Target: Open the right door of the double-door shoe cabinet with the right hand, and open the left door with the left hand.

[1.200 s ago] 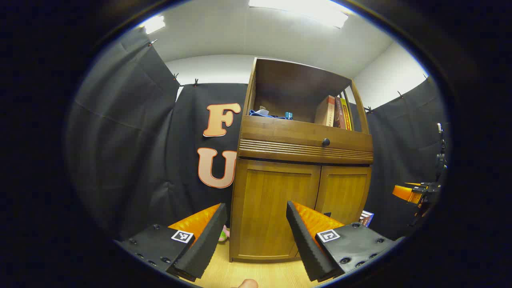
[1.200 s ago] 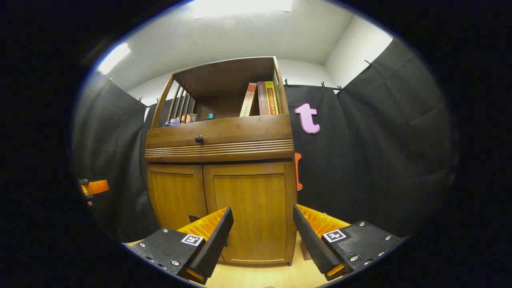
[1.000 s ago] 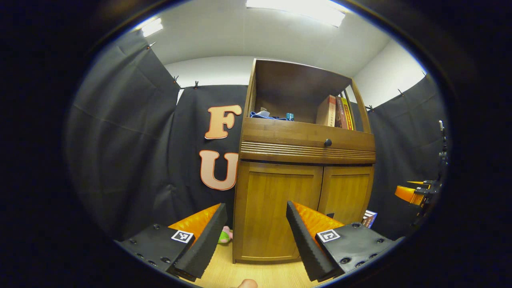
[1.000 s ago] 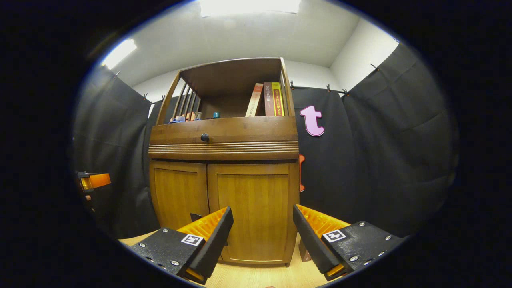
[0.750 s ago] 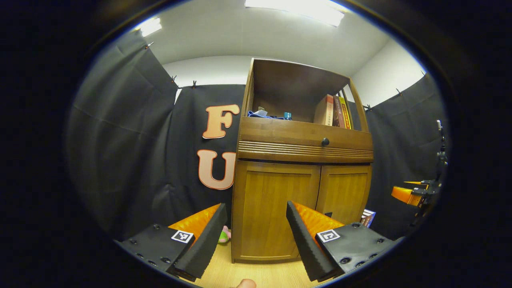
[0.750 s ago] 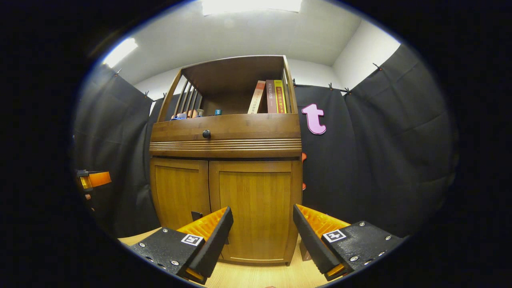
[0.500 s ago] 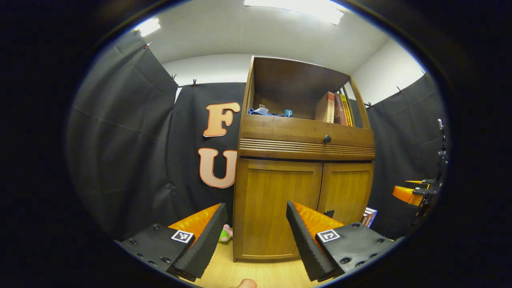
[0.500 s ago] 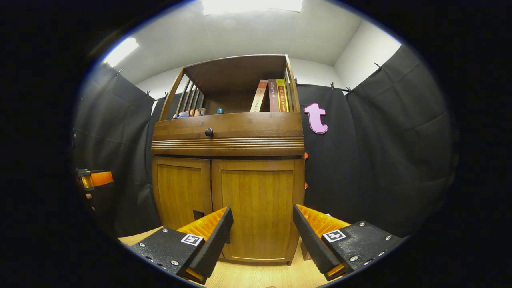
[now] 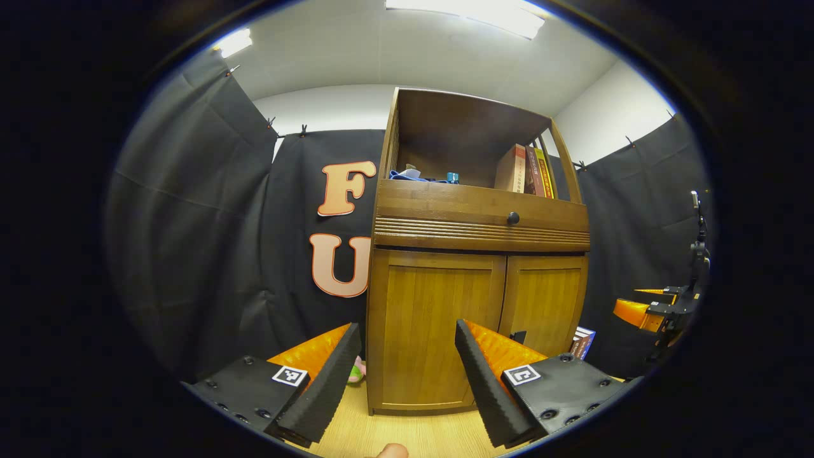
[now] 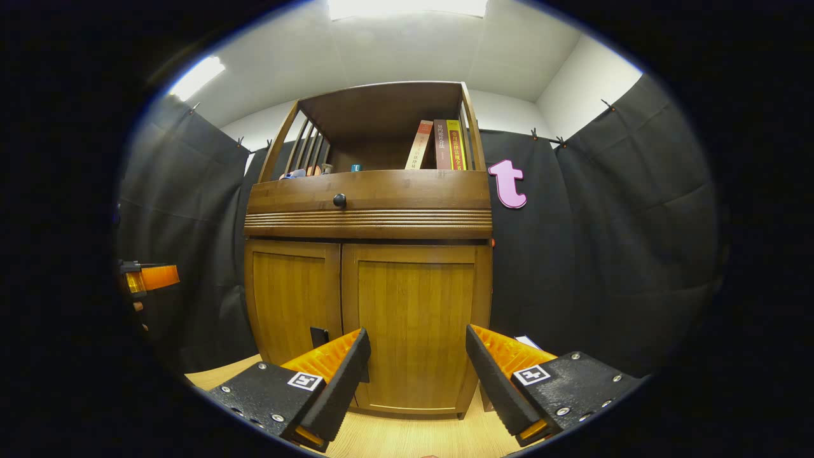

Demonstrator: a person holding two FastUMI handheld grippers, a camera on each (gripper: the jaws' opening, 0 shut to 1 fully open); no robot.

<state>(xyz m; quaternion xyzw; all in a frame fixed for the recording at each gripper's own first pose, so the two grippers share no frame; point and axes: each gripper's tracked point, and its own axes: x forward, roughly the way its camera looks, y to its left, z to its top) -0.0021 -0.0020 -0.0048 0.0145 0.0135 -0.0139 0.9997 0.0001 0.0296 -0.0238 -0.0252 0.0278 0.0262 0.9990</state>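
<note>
The shoe cabinet [image 9: 477, 254] stands on a pale wooden floor [image 9: 407, 432] against the black cloth wall, straight ahead of both grippers and well apart from them. It is a tall piece of warm brown wood: an open shelf at the top, below it a band with a small dark round knob [image 9: 512, 218] and a run of fine horizontal grooves, and at the bottom two framed panel doors with vertical grain. In the left gripper view the left door [image 9: 432, 324] faces the camera and the right door [image 9: 547, 302] lies beyond it; in the right gripper view the right door [image 10: 413, 324] is the nearer and the left door [image 10: 292, 299] sits beside it. Both doors are closed, their edges meeting at a narrow vertical seam. A small dark handle [image 10: 318, 336] shows low on the left door near that seam. On the open shelf a few books [image 10: 445, 145] stand upright at the right end, and small blue items [image 9: 423, 176] lie at the left. The left gripper [image 9: 402, 375] has its fingers spread wide with nothing between them, and so does the right gripper [image 10: 413, 375]. The right gripper's body also shows at the far right edge of the left gripper view.
</note>
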